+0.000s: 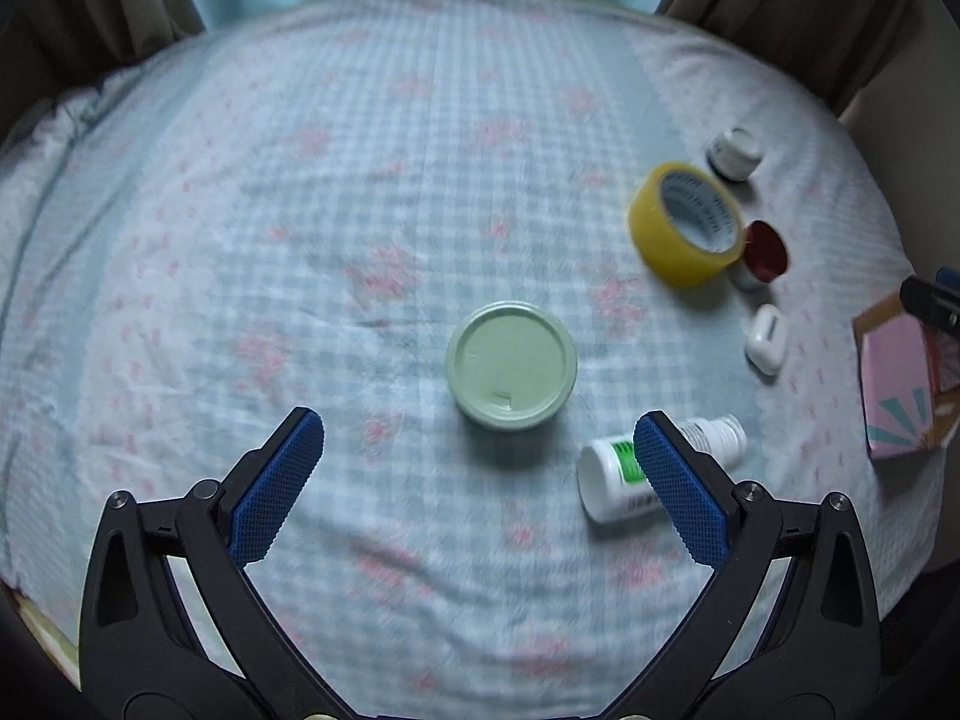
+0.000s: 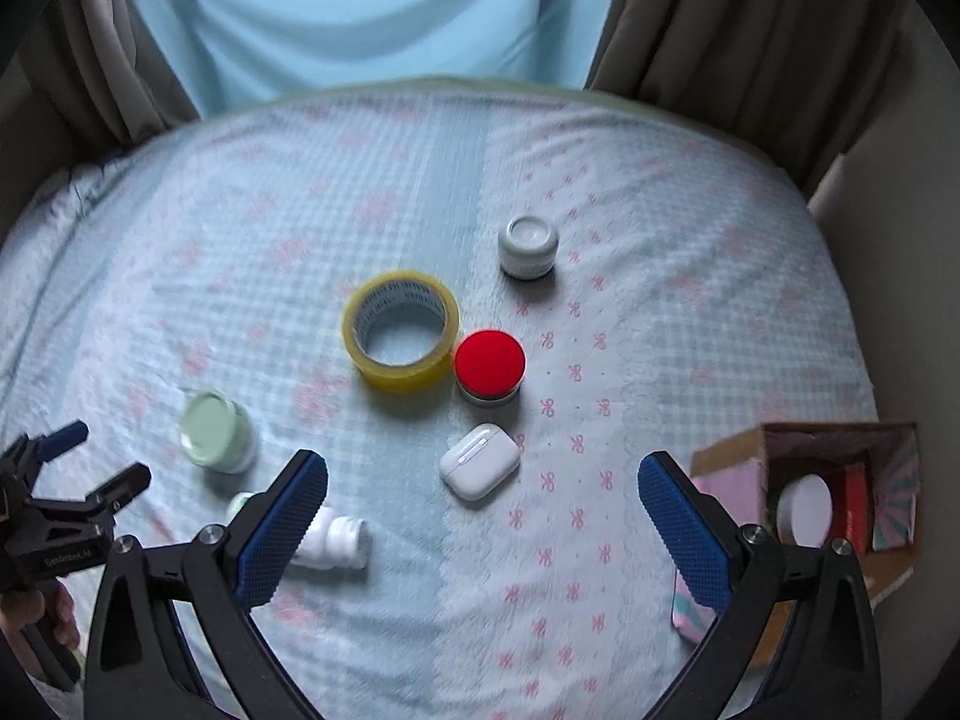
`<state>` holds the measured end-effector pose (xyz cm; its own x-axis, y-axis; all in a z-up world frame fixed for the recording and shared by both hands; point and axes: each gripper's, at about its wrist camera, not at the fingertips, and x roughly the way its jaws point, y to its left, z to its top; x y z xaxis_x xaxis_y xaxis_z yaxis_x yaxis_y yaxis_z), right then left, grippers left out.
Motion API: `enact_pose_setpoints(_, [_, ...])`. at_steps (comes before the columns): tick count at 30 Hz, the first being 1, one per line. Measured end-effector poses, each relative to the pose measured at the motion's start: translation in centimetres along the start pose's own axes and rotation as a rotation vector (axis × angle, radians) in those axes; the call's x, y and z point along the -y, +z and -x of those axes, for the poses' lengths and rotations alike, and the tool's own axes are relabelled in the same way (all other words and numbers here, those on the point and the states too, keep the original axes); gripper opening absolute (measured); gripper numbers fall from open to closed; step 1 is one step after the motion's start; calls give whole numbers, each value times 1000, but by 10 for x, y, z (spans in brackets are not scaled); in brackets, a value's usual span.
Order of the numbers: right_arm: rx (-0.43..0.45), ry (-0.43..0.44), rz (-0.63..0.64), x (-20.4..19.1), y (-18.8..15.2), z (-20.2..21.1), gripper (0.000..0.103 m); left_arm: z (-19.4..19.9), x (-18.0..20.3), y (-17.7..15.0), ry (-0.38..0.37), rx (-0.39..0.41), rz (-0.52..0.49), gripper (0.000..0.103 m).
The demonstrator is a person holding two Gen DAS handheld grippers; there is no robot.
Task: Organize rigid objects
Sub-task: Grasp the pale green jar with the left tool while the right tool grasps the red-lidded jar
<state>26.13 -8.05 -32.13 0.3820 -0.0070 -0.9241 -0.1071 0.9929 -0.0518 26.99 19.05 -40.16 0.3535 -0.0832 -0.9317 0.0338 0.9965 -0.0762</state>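
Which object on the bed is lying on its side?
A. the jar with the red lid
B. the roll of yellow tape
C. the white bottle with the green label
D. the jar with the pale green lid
C: the white bottle lies flat on the bedsheet, cap pointing sideways, while the other three stand upright.

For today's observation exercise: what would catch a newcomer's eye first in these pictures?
Likely the yellow tape roll mid-bed with the red-lidded jar touching its right side. Next, the pale green jar just ahead of the left gripper, whose jaws are open, and the open box at the right.
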Motion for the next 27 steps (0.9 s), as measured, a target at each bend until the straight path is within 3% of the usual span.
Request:
enact_pose_setpoints(11, [-68,-18,146,9,12,-107,103,-71,19,-2,34,-17,7,103])
enact_pose_setpoints(23, [-81,18,271,6,19,-150,95,-96,23,-2,63,-7,8,88])
enact_pose_setpoints(27, [-89,35,293,4,26,-156,85,-99,24,-2,55,-10,12,86])
